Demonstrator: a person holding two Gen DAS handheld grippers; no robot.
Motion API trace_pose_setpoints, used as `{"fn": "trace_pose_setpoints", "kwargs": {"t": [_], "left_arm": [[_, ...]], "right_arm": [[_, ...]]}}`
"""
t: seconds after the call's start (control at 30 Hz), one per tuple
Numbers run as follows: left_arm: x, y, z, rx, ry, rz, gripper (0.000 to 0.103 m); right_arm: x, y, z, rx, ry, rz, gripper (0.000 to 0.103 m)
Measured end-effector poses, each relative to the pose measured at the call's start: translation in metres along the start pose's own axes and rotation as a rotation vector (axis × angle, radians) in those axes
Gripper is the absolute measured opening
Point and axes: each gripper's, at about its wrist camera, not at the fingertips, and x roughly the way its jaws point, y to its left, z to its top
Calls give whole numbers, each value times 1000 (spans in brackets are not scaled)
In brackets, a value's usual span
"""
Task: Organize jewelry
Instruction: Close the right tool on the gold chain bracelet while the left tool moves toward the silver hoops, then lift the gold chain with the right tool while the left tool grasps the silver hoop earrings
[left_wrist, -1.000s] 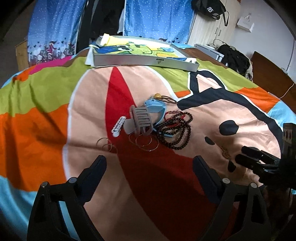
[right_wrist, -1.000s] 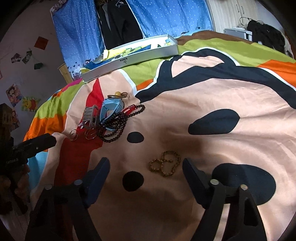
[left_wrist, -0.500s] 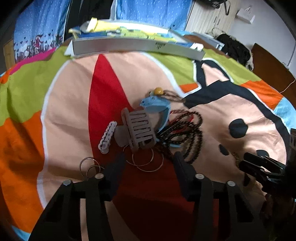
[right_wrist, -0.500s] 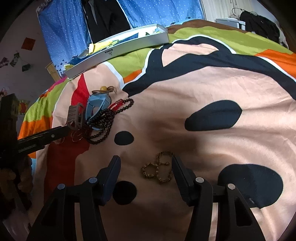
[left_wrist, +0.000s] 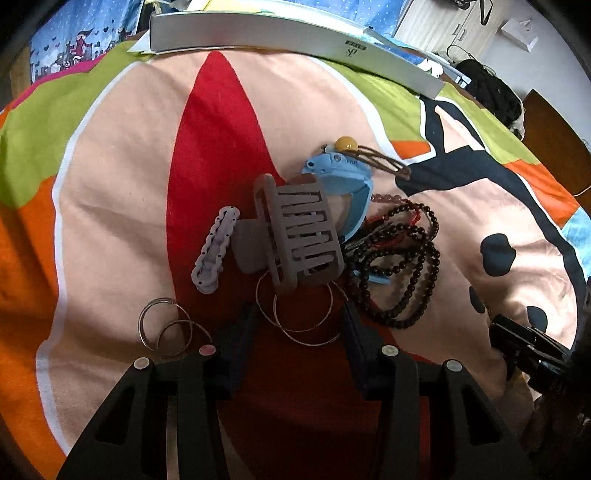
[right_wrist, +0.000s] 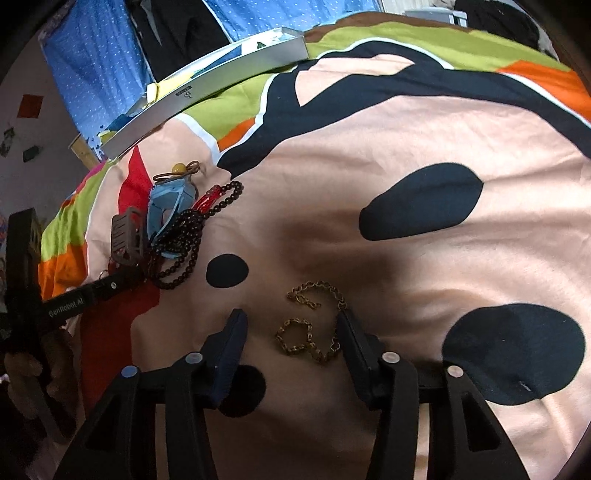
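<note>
Gold chain (right_wrist: 314, 325) — between right claw (right_wrist: 291, 332) fingers

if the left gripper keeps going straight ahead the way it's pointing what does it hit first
Most likely the thin wire hoops lying between the open left gripper's fingers, then the brown hair claw just beyond. Height above the bedspread is hard to judge.

Blue clip (left_wrist: 351, 192): hiding partly under the taupe claw clip (left_wrist: 299, 236).
Tray (left_wrist: 295, 33): running off the frame's top — contents unreadable.
Right gripper (left_wrist: 532, 350): cut off at lower right.
</note>
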Motion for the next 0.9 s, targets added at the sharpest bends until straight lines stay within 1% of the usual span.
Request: {"fn": "trace_pose_setpoints", "kwargs": {"t": [0.03, 0.07, 0.13, 0.2, 0.23, 0.27, 0.4, 0.5, 0.67, 0.9], "left_arm": [[0, 1, -1, 5, 1, 6, 36], [0, 0, -2, 10, 4, 12, 34], [1, -1, -3, 20, 8, 18, 34], [2, -4, -5, 30, 11, 18, 32], [2, -5, -6, 36, 14, 16, 30], [3, -7, -8, 39, 20, 12, 24], [3, -12, -13, 40, 36, 0, 13], [1, -13, -15, 26, 41, -16, 7], [-3, -13, -16, 9, 39, -40, 3], [-15, -25, -22, -2, 35, -88, 2]], "right_arm": [[2, 0, 0, 9, 4, 13, 41], [2, 0, 0, 12, 6, 19, 36], [5, 1, 0, 19, 10, 36, 29], [6, 2, 0, 28, 10, 62, 20], [6, 3, 0, 31, 9, 69, 20], [5, 4, -1, 29, 7, 80, 17], [4, 9, -3, 24, -1, 93, 17], [2, 8, -4, 35, -10, 113, 17], [-2, 13, -7, 21, -27, 133, 17], [-11, 16, -12, 16, -46, 168, 17]]}}
